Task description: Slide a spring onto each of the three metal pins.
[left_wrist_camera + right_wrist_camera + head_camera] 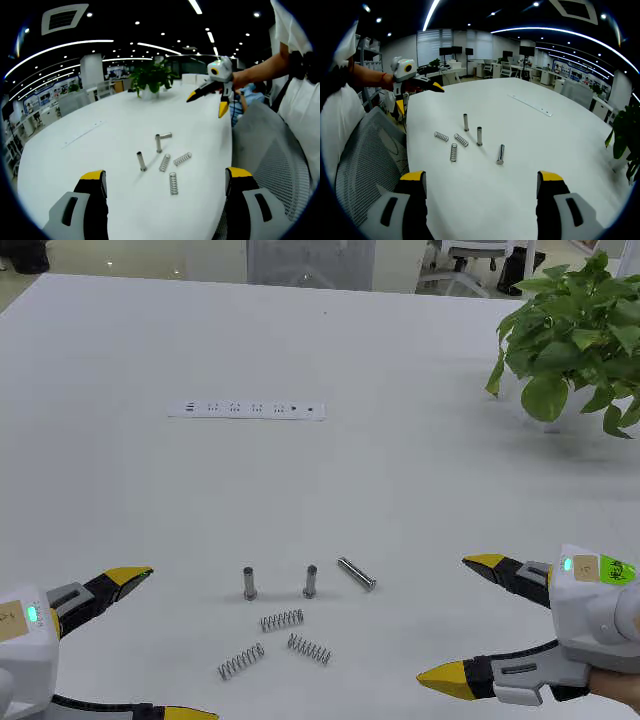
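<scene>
The fingers (92, 176) of the left gripper (180, 642) stood spread wide with nothing between them, their yellow tips hanging over the near left part of the table (420, 470). The fingers (546, 177) of the right gripper (443, 618) were parted just as wide and also held nothing, over the near right part of the table. Neither gripper touched any part.

Between the two grippers, near the front edge, lay the task's things. The left pin (249, 582) and the middle pin (310, 580) stood upright on their heads, a little apart from each other. The third pin (356, 573) lay on its side just right of the middle pin, its head pointing toward the right gripper.

Closer to the person than the pins, three springs lay loose on the table, none of them on a pin. The upper spring (282, 620) lay near the feet of the two upright pins. The left spring (241, 661) and the right spring (309, 648) lay nearer the table edge, slanting away from each other.

Farther back, a flat white strip (247, 409) lay on the table, and a leafy green plant (575, 335) stood at the far right.
</scene>
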A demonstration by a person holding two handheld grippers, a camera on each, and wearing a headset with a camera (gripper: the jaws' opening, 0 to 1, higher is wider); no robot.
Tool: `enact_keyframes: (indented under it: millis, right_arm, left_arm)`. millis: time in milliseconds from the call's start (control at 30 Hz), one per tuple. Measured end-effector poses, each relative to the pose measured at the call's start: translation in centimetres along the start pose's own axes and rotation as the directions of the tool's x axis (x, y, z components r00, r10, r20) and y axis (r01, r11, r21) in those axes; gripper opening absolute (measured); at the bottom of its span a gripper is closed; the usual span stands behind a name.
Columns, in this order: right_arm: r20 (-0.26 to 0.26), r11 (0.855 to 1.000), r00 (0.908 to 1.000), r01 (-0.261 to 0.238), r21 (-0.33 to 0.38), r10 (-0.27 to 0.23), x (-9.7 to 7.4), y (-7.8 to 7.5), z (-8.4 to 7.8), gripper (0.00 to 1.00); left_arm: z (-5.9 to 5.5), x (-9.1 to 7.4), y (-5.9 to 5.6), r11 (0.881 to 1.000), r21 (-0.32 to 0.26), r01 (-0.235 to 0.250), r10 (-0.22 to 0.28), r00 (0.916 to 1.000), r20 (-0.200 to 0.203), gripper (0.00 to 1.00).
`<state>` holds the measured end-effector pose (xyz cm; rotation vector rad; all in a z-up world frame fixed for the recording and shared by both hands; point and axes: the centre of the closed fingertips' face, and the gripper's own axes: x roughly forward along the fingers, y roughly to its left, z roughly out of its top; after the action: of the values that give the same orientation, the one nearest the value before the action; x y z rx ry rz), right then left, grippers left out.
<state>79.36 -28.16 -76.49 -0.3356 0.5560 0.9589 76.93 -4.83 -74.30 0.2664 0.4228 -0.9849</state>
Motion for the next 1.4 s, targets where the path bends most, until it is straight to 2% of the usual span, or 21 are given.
enact_keyframes:
  millis: [1033, 1400]
  right_arm:
    - [-0.016, 1.000, 0.9999, -0.005, 0.003, 0.005, 0.08, -0.27, -0.26, 0.91]
    - [-0.026, 1.000, 0.9996, -0.009, 0.002, 0.009, 0.41, -0.48, 0.16, 0.91]
  left_arm:
    - [0.00, 0.17, -0.14, 1.000, -0.004, 0.010, -0.010, 0.9999, -0.001, 1.00]
    - [0.17, 0.32, -0.11, 1.000, 0.002, 0.015, -0.015, 0.9999, 0.002, 1.00]
